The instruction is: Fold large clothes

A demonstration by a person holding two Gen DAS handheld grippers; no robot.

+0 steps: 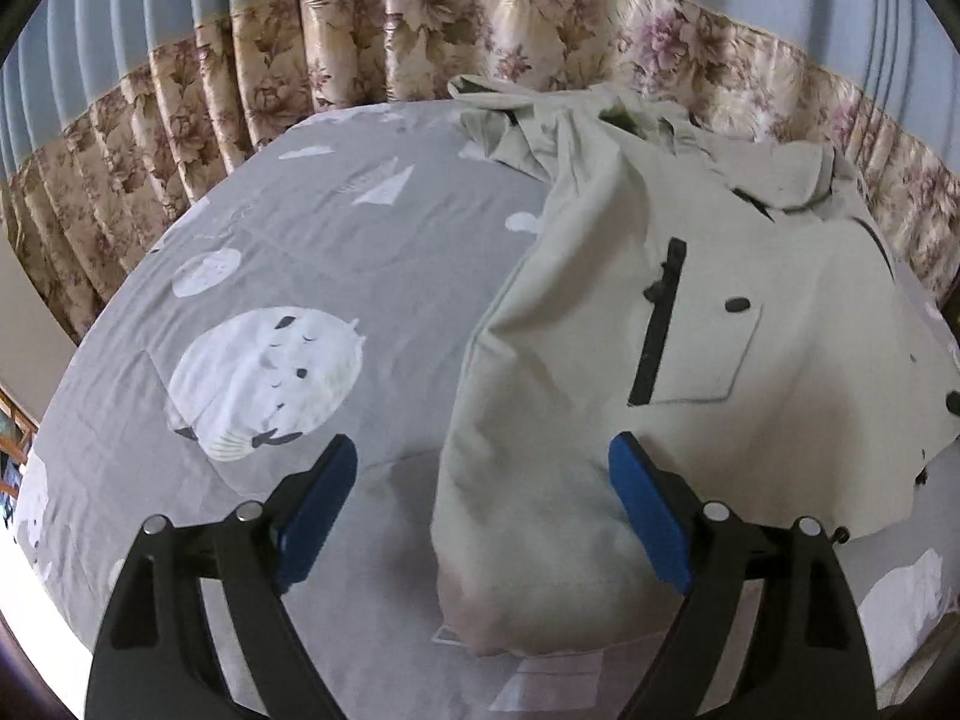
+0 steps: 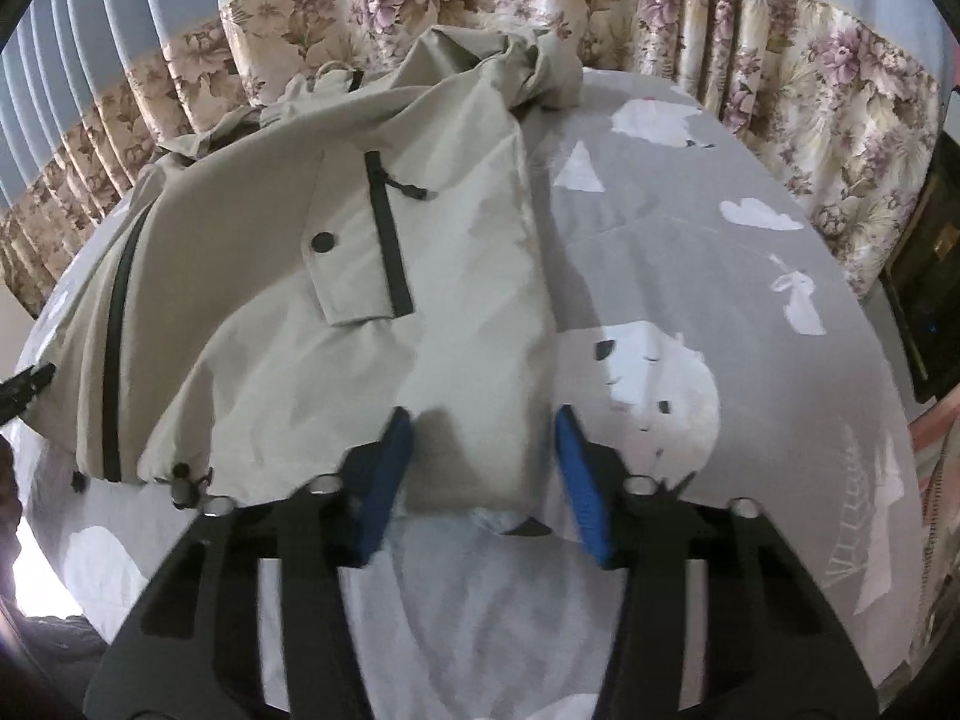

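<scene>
Beige jacket (image 1: 690, 312) on the bed (image 1: 336, 252), a sleeve end lying between the released jaws of both left gripper (image 1: 483, 468) and right gripper (image 2: 483, 438), extending toward 12 o'clock.

Bedroom corner with a grey printed bed and long curtains

A grey bedsheet (image 1: 312, 252) printed with white owls, clouds and paper planes covers the bed. Behind its far edge hang pleated curtains (image 1: 198, 18), pale blue above a beige floral band (image 2: 780, 48). A dark cabinet (image 2: 933, 252) stands at the bed's right edge; daylight glows through the curtain fabric.
</scene>
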